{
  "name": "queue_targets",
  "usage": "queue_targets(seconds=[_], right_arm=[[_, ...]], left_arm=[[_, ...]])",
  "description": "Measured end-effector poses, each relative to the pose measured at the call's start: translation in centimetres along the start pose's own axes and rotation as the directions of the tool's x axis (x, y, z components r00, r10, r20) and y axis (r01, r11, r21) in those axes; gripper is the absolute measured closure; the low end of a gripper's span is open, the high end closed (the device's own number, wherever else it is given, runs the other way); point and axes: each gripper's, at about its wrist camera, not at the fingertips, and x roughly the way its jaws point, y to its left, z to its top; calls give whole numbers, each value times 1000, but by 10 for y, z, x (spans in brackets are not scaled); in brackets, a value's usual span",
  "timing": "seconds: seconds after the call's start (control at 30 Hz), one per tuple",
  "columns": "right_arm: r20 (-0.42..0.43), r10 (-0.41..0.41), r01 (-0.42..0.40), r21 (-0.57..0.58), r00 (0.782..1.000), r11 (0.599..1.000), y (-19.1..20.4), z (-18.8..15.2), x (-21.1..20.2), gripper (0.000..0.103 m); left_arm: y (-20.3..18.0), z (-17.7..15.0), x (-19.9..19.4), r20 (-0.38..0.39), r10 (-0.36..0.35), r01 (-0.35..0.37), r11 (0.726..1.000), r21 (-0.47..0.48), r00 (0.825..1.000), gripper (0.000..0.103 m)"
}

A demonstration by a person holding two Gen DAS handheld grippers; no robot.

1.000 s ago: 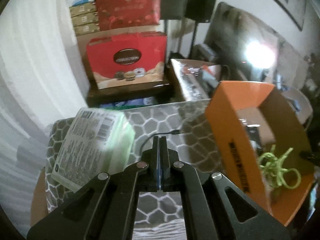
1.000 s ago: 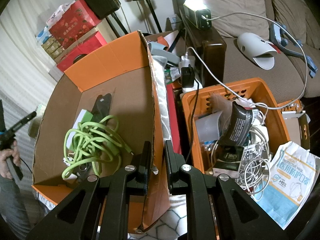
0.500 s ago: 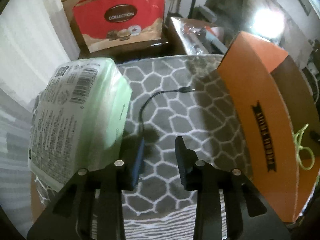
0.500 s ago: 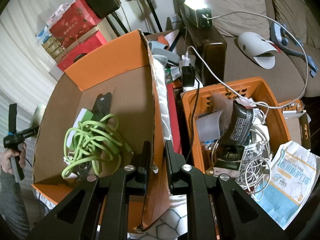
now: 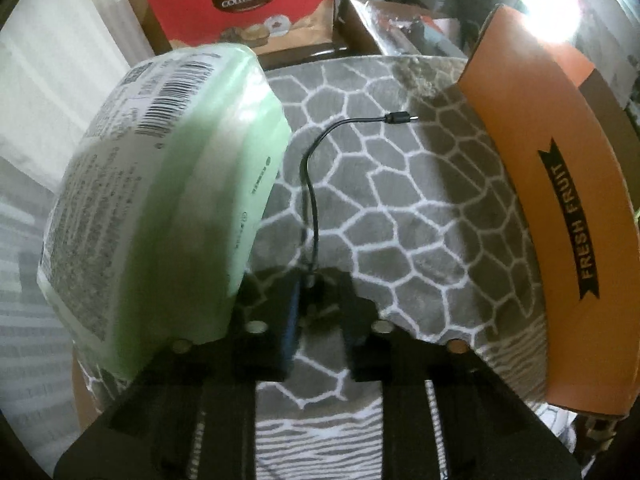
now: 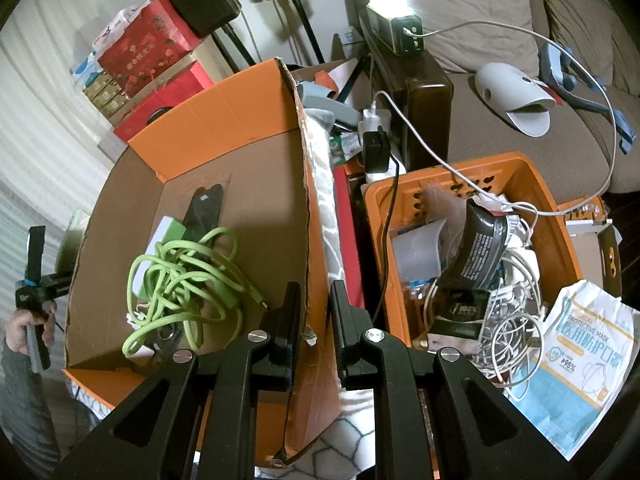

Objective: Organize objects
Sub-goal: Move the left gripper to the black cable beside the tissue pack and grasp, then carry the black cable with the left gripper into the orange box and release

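A thin black cable [image 5: 316, 184] lies on the grey patterned cloth [image 5: 420, 220], its plug end far from me. My left gripper [image 5: 318, 300] is open, low over the cloth, with the cable's near end between its fingers. A pale green packet [image 5: 160, 200] stands just left of it. The orange cardboard box [image 5: 560, 200] stands to the right. In the right wrist view the box [image 6: 240, 128] holds a green cord [image 6: 188, 280] and a black flat item [image 6: 204, 208]. My right gripper [image 6: 314, 308] is partly open and straddles the box's right wall without pressing on it.
An orange plastic basket [image 6: 540, 184] right of the box holds white cables, a dark pouch [image 6: 480, 248] and other clutter. A mask packet [image 6: 580, 352] lies at its right. Red gift boxes [image 5: 248, 4] stand behind the table. A sofa [image 6: 500, 20] is at the back right.
My left gripper opened, tilted down and moved toward the cloth, so the cable's near end now lies between its fingers. The right gripper stayed still.
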Motion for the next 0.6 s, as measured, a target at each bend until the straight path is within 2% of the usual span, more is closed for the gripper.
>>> queue_targets(seconds=[0.13, 0.3, 0.6], right_arm=[[0, 0, 0, -1, 1000, 1000, -1, 0, 0, 89], [-2, -2, 2, -3, 1000, 1000, 0, 0, 0, 89], [-2, 4, -4, -2, 1000, 1000, 0, 1, 0, 90]], left_arm=[[-1, 0, -9, 44, -12, 12, 1000, -4, 999, 97], [-5, 4, -34, 112, -63, 65, 998, -14, 992, 97], [-30, 4, -93, 221, -185, 179, 983, 44, 958, 97]])
